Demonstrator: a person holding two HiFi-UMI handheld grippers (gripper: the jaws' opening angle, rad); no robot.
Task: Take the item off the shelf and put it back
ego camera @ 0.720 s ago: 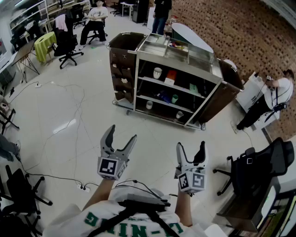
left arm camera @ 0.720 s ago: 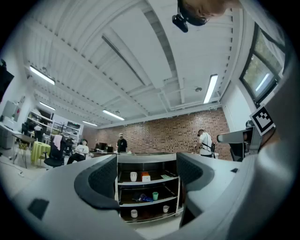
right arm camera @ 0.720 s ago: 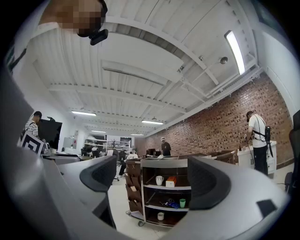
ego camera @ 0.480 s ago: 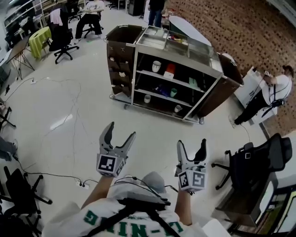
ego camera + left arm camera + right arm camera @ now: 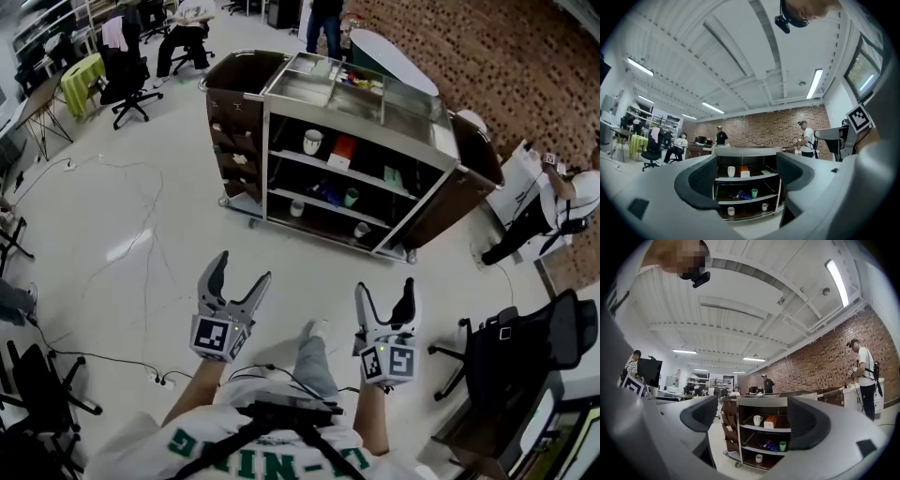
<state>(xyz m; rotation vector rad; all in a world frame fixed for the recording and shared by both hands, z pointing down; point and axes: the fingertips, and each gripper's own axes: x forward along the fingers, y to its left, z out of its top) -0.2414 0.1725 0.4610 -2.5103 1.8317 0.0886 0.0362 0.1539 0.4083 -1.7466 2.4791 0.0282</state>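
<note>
A steel and brown service cart (image 5: 349, 98) stands ahead across the pale floor. On its shelves sit a white mug (image 5: 312, 142), an orange box (image 5: 343, 151), a green cup (image 5: 351, 197), a blue packet (image 5: 328, 192) and two small white cups (image 5: 296, 208). My left gripper (image 5: 243, 267) and right gripper (image 5: 384, 289) are held up side by side well short of the cart, both open and empty. Between the jaws of the left gripper (image 5: 746, 178) shows the cart (image 5: 746, 151). The right gripper (image 5: 754, 420) frames the mug (image 5: 757, 420) and the box (image 5: 769, 422).
Cables (image 5: 103, 361) and a power strip (image 5: 169, 380) lie on the floor at my left. A black office chair (image 5: 525, 337) stands at the right, another chair (image 5: 127, 80) at the far left. One person (image 5: 562, 202) stands right of the cart, others behind it.
The cart has come nearer and sits larger in the head view. Both grippers keep the same open pose in front of me.
</note>
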